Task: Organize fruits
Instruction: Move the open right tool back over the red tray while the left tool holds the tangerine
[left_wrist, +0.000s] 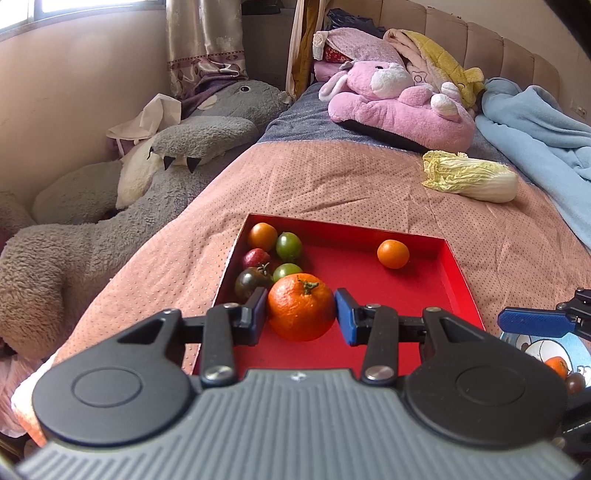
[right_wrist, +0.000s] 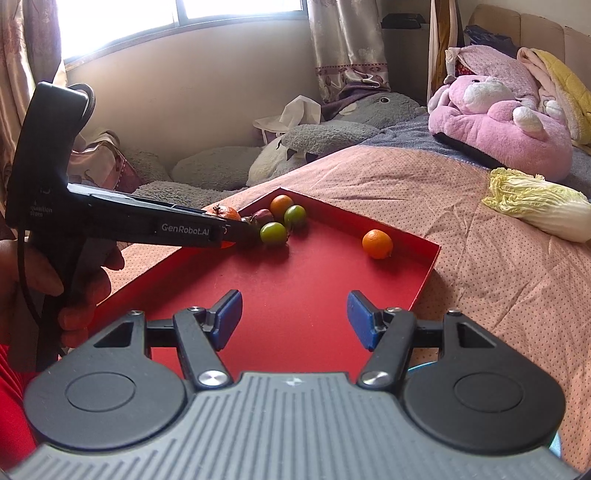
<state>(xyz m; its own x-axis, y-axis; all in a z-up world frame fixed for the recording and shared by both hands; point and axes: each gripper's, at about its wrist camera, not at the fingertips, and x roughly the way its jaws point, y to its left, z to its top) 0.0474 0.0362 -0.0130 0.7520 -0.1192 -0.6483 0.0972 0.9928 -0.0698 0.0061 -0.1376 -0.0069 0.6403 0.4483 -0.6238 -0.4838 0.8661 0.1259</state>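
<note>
Left wrist view: the red tray (left_wrist: 456, 275) fills mid-frame on the bed; at lower centre the left gripper (left_wrist: 301, 314) pinches the large orange (left_wrist: 300, 312) above it. Placing step; next, open beside the fruit cluster (left_wrist: 269, 254). Right gripper (right_wrist: 294, 319) gapes empty.

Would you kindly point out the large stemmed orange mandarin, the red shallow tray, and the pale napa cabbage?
Large stemmed orange mandarin (left_wrist: 300, 312): left wrist view, middle of its peel.
Red shallow tray (right_wrist: 295, 295): right wrist view, bare floor.
Pale napa cabbage (right_wrist: 543, 205): right wrist view, leafy middle.
</note>
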